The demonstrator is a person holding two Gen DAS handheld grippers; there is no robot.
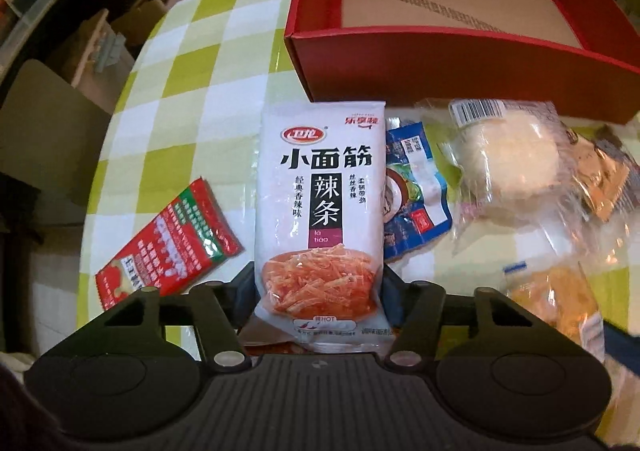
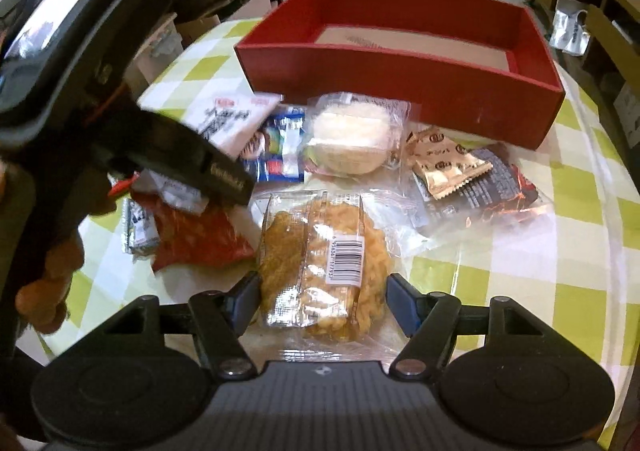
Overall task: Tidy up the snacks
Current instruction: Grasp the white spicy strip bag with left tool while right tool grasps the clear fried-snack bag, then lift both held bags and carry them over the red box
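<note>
Snacks are spread over a round table covered in a yellow-green and white checked cloth [image 1: 192, 63], in front of an empty red rectangular cardboard box [image 1: 460, 63] at its far side. At the left, a red and green foil sachet [image 1: 168, 239] is seen lying flat, untouched. Just beside it, a tall white plastic packet of spicy strips printed with black characters [image 1: 320, 211] is caught by its lower end between the jaws of the left gripper [image 1: 318, 287], which are drawn narrow against both its edges; its long axis is pointed straight away from the tool, towards the box wall. Next to it lie a small blue wrapper [image 1: 416, 187] and a clear bag holding a pale round bun [image 1: 508, 155]. Further right, a clear-wrapped golden fried cake with a barcode label [image 2: 324, 259] is flanked by the right gripper [image 2: 322, 299], whose blue pads are set close at its sides; whether they are pressing on it cannot be told. The box is judged to lie directly ahead of both tools, nearer the left one's packet, so a lift and forward carry is called for.
</note>
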